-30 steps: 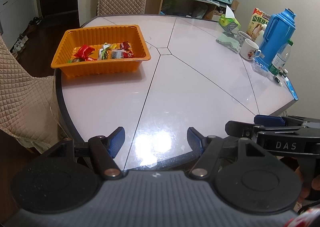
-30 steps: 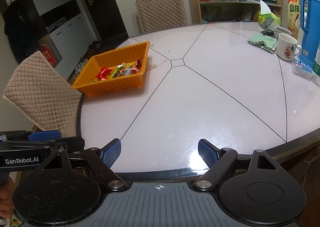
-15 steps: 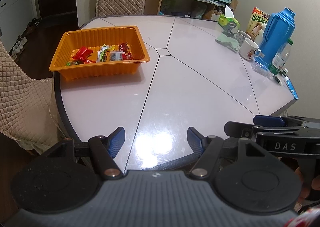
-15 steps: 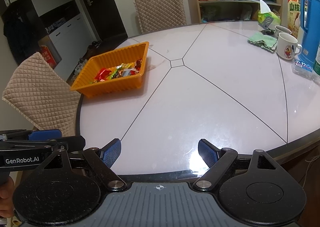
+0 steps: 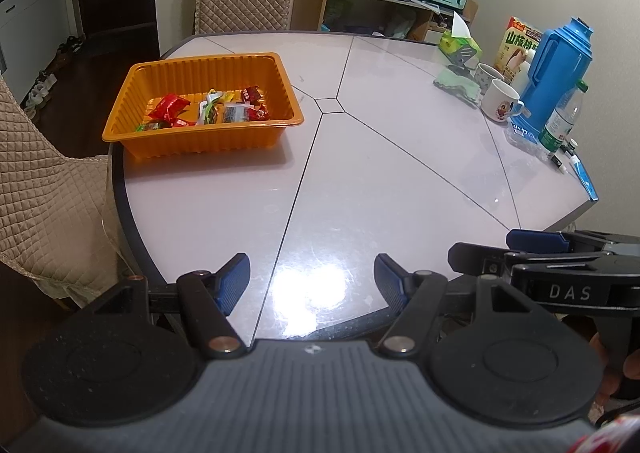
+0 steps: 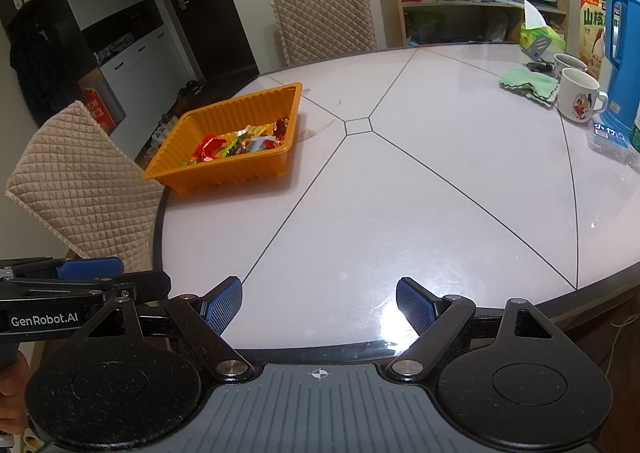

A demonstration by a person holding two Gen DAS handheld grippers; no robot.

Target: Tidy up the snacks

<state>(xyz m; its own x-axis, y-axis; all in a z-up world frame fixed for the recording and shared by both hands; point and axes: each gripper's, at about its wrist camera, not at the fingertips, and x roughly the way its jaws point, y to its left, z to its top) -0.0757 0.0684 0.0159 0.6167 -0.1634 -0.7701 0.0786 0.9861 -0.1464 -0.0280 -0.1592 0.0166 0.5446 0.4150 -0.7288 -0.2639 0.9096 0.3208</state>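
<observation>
Both your left gripper [image 5: 312, 277] and right gripper [image 6: 319, 303] hang spread and empty over the table's [image 5: 400, 157] near edge, with the snacks [image 5: 208, 111] in the orange tray [image 5: 200, 141] far left.

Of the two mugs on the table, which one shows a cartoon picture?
The nearer mug, beside the blue thermos; the other mug, behind it, shows none.

The blue flask [image 6: 624, 53] is cut off by the right-wrist view's edge; the snacks' [image 5: 208, 111] wrapper print is unreadable.
</observation>
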